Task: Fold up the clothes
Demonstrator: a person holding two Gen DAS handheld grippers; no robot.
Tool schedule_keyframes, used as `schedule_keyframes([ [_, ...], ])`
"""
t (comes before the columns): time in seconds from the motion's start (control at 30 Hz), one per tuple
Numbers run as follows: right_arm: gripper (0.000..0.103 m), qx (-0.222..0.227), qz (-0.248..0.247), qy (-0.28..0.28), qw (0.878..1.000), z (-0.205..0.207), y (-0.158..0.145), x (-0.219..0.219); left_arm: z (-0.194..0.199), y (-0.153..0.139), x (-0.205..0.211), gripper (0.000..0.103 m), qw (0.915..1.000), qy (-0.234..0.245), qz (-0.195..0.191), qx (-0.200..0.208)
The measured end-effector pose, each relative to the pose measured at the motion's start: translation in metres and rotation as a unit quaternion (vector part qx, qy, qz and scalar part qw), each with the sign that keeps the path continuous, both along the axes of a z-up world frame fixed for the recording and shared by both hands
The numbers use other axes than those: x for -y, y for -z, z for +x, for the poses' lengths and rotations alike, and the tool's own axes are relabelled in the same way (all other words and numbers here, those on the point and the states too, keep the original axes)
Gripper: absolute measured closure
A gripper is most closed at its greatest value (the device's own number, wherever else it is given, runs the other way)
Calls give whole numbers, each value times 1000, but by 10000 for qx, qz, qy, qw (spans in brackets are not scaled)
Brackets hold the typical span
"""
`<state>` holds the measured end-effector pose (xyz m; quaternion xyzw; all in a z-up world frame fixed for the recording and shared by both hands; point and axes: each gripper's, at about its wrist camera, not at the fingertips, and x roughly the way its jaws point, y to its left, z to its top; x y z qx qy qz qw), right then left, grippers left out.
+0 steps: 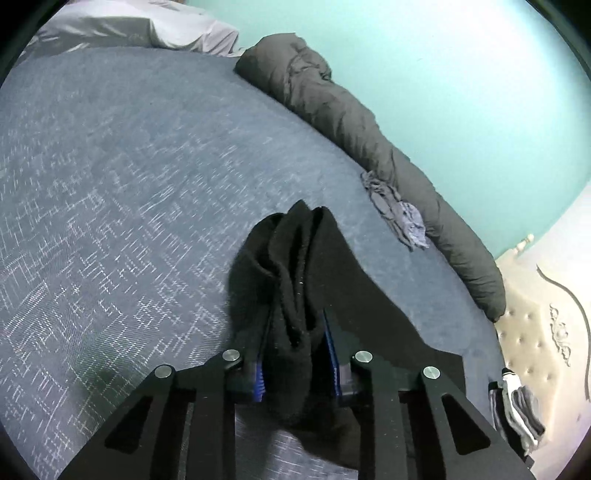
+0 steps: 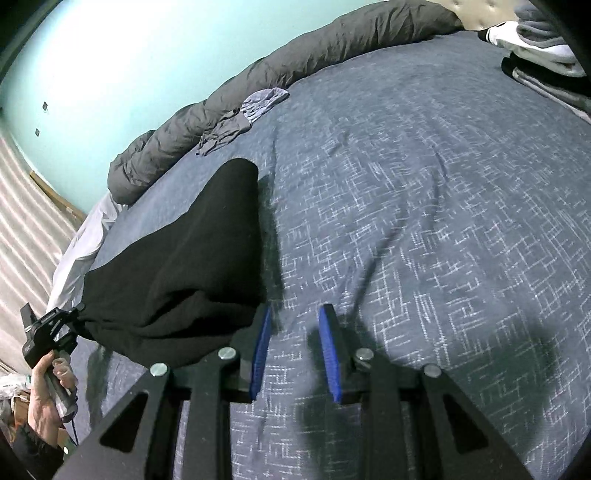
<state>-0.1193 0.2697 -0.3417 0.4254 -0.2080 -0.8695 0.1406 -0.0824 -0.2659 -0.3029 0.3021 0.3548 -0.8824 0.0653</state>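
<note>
A black garment [image 1: 295, 280] is bunched between the blue pads of my left gripper [image 1: 295, 332], which is shut on it and holds it above the blue patterned bed cover [image 1: 110, 184]. In the right wrist view the same black garment [image 2: 192, 251] hangs from the left gripper [image 2: 51, 325] at the left, draping onto the bed. My right gripper [image 2: 295, 317] is open and empty over the bed cover [image 2: 443, 221], just right of the garment.
A rolled dark grey duvet [image 1: 351, 122] lies along the teal wall. A crumpled grey-blue garment [image 1: 395, 210] lies beside it. A stack of folded clothes [image 2: 539, 48] sits near the cream headboard [image 1: 535, 325]. A pale sheet [image 1: 129, 26] lies at the bed's far end.
</note>
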Motion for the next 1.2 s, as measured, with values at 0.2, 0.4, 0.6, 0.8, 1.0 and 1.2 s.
schedule_keyframes([
  [0.2, 76, -100, -145, 88, 9998, 3, -5, -9, -5, -24, -14, 77, 9998, 169, -65, -116],
  [0.4, 76, -126, -308, 161, 9993, 6, -7, -18, -18, -57, -46, 78, 9979, 457, -393, -214],
  [0.6, 76, -166, -499, 233, 9983, 7, -12, -29, -37, -95, -102, 80, 9915, 934, -816, -388],
  [0.8, 76, -142, -664, 350, 9971, 6, -11, -44, -62, -127, -183, 81, 9783, 1570, -1235, -543],
  [1.0, 76, -103, -767, 432, 9961, 6, -11, -57, -82, -105, -287, 82, 9541, 2391, -1759, -398],
  [1.2, 76, -83, -853, 448, 9953, 5, -10, -61, -93, -47, -370, 83, 9223, 3119, -2280, 112],
])
